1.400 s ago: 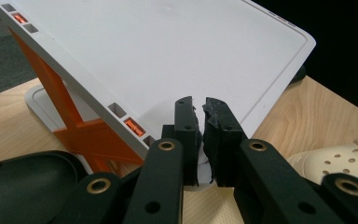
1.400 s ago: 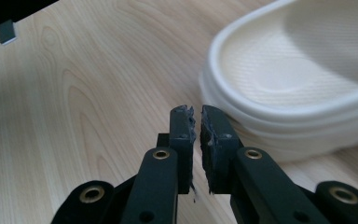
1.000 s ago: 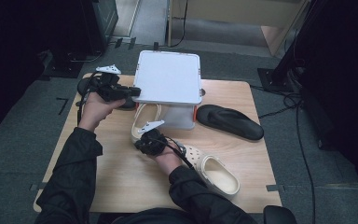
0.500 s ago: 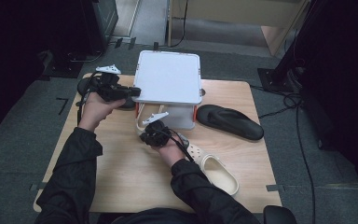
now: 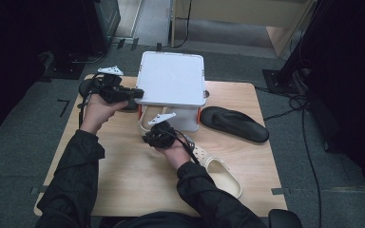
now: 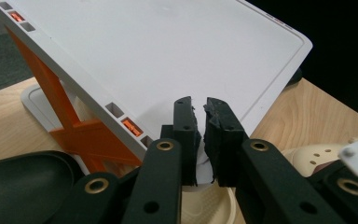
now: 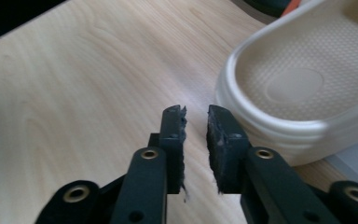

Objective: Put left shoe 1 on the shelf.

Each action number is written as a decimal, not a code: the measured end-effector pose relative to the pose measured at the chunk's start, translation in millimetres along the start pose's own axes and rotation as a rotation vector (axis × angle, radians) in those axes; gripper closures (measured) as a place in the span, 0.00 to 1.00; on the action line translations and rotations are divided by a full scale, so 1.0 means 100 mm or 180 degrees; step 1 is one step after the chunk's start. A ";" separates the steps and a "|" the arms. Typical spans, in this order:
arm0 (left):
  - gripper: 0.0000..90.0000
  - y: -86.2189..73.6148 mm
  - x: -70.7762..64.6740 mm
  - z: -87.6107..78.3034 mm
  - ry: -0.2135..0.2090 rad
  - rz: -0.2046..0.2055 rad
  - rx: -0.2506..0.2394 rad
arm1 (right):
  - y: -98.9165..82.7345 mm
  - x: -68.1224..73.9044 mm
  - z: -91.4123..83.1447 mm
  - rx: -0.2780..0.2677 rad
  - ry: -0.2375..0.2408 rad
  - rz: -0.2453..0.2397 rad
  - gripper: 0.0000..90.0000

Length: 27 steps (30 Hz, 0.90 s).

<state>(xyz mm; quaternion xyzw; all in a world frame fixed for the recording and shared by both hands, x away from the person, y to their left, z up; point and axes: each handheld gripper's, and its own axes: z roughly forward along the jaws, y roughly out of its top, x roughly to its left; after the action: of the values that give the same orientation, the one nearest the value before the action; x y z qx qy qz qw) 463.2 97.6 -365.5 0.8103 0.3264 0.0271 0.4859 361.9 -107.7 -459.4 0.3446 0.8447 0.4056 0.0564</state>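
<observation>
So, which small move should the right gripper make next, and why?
Probably swing the right gripper back to the second cream shoe beside the forearm. Its jaws have just been opening with nothing between them, the first cream shoe already lies partly under the lid, and the left gripper holds that lid tilted up.
</observation>
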 end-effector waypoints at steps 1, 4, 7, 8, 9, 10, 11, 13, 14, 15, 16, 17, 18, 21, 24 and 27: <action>0.90 0.00 0.00 0.00 -0.0009 -0.0016 0.0003 | 0.00 0.00 -0.03 -0.0008 0.0030 -0.0021 0.82; 0.89 0.00 0.01 -0.01 -0.0026 -0.0077 0.0016 | -0.02 0.01 -0.14 -0.0071 0.0111 -0.0099 0.79; 0.87 0.01 -0.03 -0.04 -0.0004 -0.0072 0.0003 | -0.04 0.00 -0.27 -0.0143 0.0178 -0.0138 0.76; 0.86 0.01 -0.04 -0.05 0.0000 -0.0061 -0.0002 | -0.05 -0.02 -0.31 -0.0140 0.0186 -0.0137 0.76; 0.86 0.02 -0.06 -0.06 0.0012 -0.0034 -0.0006 | -0.05 -0.03 -0.35 -0.0130 0.0200 -0.0135 0.76; 0.85 0.02 -0.09 -0.08 0.0029 -0.0007 -0.0002 | -0.06 -0.04 -0.40 -0.0127 0.0206 -0.0137 0.75; 0.84 0.02 -0.10 -0.09 0.0037 0.0007 -0.0009 | -0.06 -0.05 -0.45 -0.0146 0.0205 -0.0141 0.75; 0.82 0.03 -0.14 -0.12 0.0026 0.0004 -0.0026 | -0.07 -0.07 -0.54 -0.0153 0.0232 -0.0138 0.73; 0.81 0.03 -0.16 -0.13 0.0023 -0.0001 -0.0029 | -0.07 -0.09 -0.60 -0.0182 0.0233 -0.0163 0.72; 0.80 0.03 -0.17 -0.13 0.0016 0.0005 -0.0024 | -0.08 -0.10 -0.65 -0.0183 0.0216 -0.0170 0.72; 0.80 0.03 -0.20 -0.13 0.0006 0.0013 -0.0009 | -0.08 -0.11 -0.68 -0.0194 0.0201 -0.0185 0.71; 0.79 0.03 -0.25 -0.14 0.0001 0.0055 0.0045 | -0.09 -0.12 -0.72 -0.0200 0.0182 -0.0190 0.70; 0.77 0.03 -0.25 -0.14 0.0001 0.0055 0.0045 | -0.11 -0.16 -0.80 -0.0212 0.0168 -0.0202 0.68; 0.76 0.02 -0.31 -0.13 -0.0015 0.0068 0.0084 | -0.15 -0.19 -0.86 -0.0203 0.0147 -0.0195 0.68; 0.75 0.00 -0.37 -0.12 -0.0056 0.0063 0.0081 | -0.22 -0.26 -0.96 -0.0201 0.0123 -0.0210 0.66; 0.74 -0.04 -0.40 -0.10 -0.0127 -0.0007 0.0022 | -0.31 -0.33 -1.09 -0.0205 0.0112 -0.0216 0.65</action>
<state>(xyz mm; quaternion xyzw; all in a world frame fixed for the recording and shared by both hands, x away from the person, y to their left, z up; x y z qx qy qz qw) 426.4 84.6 -352.0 0.8120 0.3176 0.0094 0.4896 329.5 -212.4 -415.3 0.3066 0.8433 0.4364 0.0663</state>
